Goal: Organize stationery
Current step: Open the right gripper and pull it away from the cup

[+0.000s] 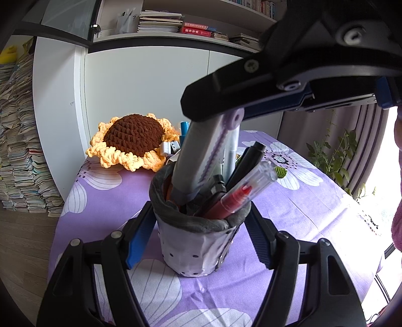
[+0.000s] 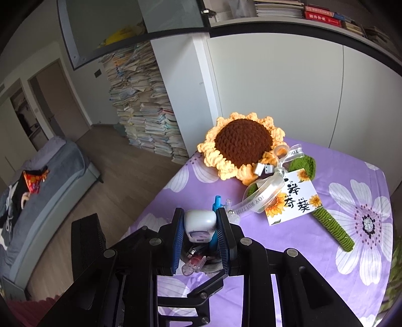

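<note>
Left gripper (image 1: pixel 198 241) clamps the pen holder (image 1: pixel 196 249) — blue pads pressed on both sides of the soft white dotted cup with its grey folded rim, which stands on the purple floral tablecloth (image 1: pixel 314 208). Right gripper (image 2: pixel 199 241) is clenched on a grey-and-lilac correction tape dispenser (image 1: pixel 201 156), whose lower end is already inside the cup while its top is still pinched between the pads; the right wrist view shows its white rounded end at 12 o'clock of the jaws. My read: insertion is nearly done, with release left. Already in the cup: a red marker with clear cap (image 1: pixel 241 193) at 2 o'clock of the rim, a black pen (image 1: pixel 248 158) and a light grey pen (image 1: pixel 230 151) behind it. A blue pen (image 2: pixel 217 201) pokes up just past the jaws in the right wrist view; whether it sits in the cup or lies beyond it I cannot tell. No other loose stationery shows on the cloth, so the task looks close to finished. Further out at 1 o'clock lies a crochet sunflower (image 2: pixel 242 144) with a ribbon (image 2: pixel 263 196) reading "FOR YOU" — the rest is too twisted to read. Its card (image 2: pixel 292 198) carries large Chinese characters; the small print is unreadable. Red books (image 2: pixel 322 15) on the far shelf have illegible titles.
</note>
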Motion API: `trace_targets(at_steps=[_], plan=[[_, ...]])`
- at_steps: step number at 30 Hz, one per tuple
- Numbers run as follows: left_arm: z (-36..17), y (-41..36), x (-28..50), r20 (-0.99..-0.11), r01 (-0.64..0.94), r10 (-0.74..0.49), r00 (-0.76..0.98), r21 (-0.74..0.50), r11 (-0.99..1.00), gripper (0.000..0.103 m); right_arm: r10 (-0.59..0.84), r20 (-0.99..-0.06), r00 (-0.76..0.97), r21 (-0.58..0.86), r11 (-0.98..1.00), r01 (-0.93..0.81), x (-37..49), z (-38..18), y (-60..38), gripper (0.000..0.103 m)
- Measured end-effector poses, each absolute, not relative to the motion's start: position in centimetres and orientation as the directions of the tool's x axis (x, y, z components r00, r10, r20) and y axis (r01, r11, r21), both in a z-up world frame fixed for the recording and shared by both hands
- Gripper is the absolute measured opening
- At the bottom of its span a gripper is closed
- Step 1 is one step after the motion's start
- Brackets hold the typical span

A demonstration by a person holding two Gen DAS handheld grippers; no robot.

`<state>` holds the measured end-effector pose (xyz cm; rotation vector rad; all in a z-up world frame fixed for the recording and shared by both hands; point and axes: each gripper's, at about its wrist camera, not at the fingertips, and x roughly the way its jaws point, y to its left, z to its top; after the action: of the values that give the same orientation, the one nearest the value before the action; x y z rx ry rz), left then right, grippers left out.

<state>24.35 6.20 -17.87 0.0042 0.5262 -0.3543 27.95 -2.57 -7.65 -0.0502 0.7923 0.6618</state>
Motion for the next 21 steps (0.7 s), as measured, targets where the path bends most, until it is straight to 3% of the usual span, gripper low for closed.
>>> trace_targets(at_steps=[6, 13, 17, 21], plan=[[-17.8, 6.0, 24.3, -0.493, 0.334, -0.333, 0.804, -0.09, 0.938, 0.07, 0.535, -0.683, 0.497, 0.222, 0.8, -0.557, 28.3, -7.8, -3.0, 0.027], [-17.8, 6.0, 24.3, -0.493, 0.334, -0.334, 0.803, -0.092, 0.938, 0.07, 0.562, -0.617, 0.551, 0.263, 0.807, -0.529, 27.1, -6.5, -6.0, 0.027], [-17.8, 6.0, 24.3, -0.493, 0.334, -0.334, 0.803, -0.092, 0.938, 0.07, 0.547, -0.609, 0.575, 0.292, 0.828, -0.479, 26.6, -7.2, -8.9, 0.036], [-17.8, 6.1, 24.4, -0.494, 0.334, -0.335, 0.803, -0.093, 0.938, 0.07, 0.511, -0.626, 0.589, 0.334, 0.859, -0.389, 26.0, -9.6, -13.0, 0.036]])
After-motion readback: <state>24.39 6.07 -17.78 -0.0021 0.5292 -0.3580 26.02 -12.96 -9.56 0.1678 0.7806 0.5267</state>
